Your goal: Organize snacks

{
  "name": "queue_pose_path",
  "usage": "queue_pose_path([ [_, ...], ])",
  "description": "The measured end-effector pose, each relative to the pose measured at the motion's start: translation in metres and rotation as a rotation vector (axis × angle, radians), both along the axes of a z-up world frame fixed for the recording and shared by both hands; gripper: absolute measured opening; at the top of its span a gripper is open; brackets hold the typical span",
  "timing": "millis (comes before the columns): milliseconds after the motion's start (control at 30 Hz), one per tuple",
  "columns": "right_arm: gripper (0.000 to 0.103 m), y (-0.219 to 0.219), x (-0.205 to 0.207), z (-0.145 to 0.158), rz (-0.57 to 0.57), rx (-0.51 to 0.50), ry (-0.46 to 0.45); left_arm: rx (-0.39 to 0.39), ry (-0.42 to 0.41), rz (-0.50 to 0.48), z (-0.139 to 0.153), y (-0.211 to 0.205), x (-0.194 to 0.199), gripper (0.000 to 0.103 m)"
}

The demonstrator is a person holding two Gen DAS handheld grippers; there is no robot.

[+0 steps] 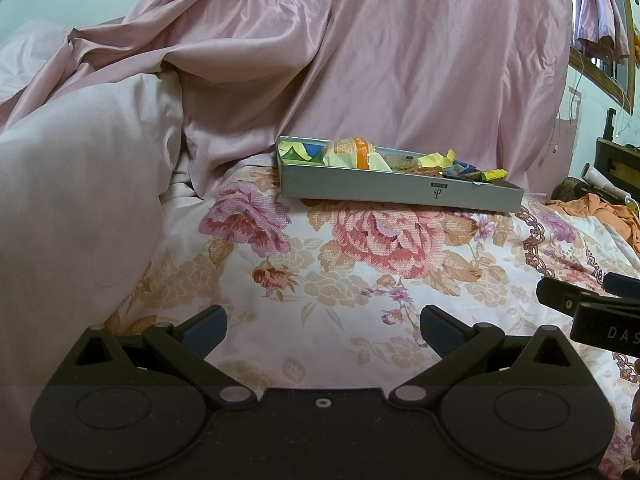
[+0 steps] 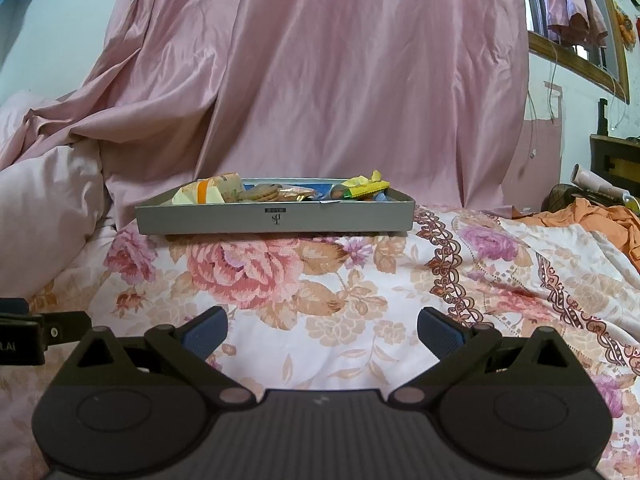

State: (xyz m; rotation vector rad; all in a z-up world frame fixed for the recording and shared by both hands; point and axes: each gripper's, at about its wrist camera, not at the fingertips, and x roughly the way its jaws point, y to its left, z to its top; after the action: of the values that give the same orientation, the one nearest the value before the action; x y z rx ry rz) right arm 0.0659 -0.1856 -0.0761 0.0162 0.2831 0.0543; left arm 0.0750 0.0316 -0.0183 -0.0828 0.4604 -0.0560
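Observation:
A flat grey box (image 1: 400,190) (image 2: 276,218) lies on a floral bedspread and holds several snacks. Among them are a pale yellow packet with an orange band (image 1: 356,154) (image 2: 200,194), round biscuits (image 2: 260,193) and a yellow wrapped bar (image 1: 486,176) (image 2: 366,188). My left gripper (image 1: 322,332) is open and empty, well short of the box. My right gripper (image 2: 322,332) is also open and empty, facing the box's long side from a distance. The right gripper's side shows at the right edge of the left wrist view (image 1: 592,312).
Pink satin cloth (image 2: 320,80) hangs behind the box. A pale pillow (image 1: 72,200) bulges at the left. Orange clothing (image 2: 600,216) and small items lie at the far right beside dark furniture. Floral bedspread (image 2: 360,300) stretches between the grippers and the box.

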Motion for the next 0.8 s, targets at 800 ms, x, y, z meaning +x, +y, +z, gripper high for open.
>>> queue_pose_path([
  [800, 0.103, 0.0003, -0.0012, -0.0037, 0.0, -0.004, 0.009, 0.002, 0.003, 0.0, -0.0002, 0.0, 0.0008, 0.102],
])
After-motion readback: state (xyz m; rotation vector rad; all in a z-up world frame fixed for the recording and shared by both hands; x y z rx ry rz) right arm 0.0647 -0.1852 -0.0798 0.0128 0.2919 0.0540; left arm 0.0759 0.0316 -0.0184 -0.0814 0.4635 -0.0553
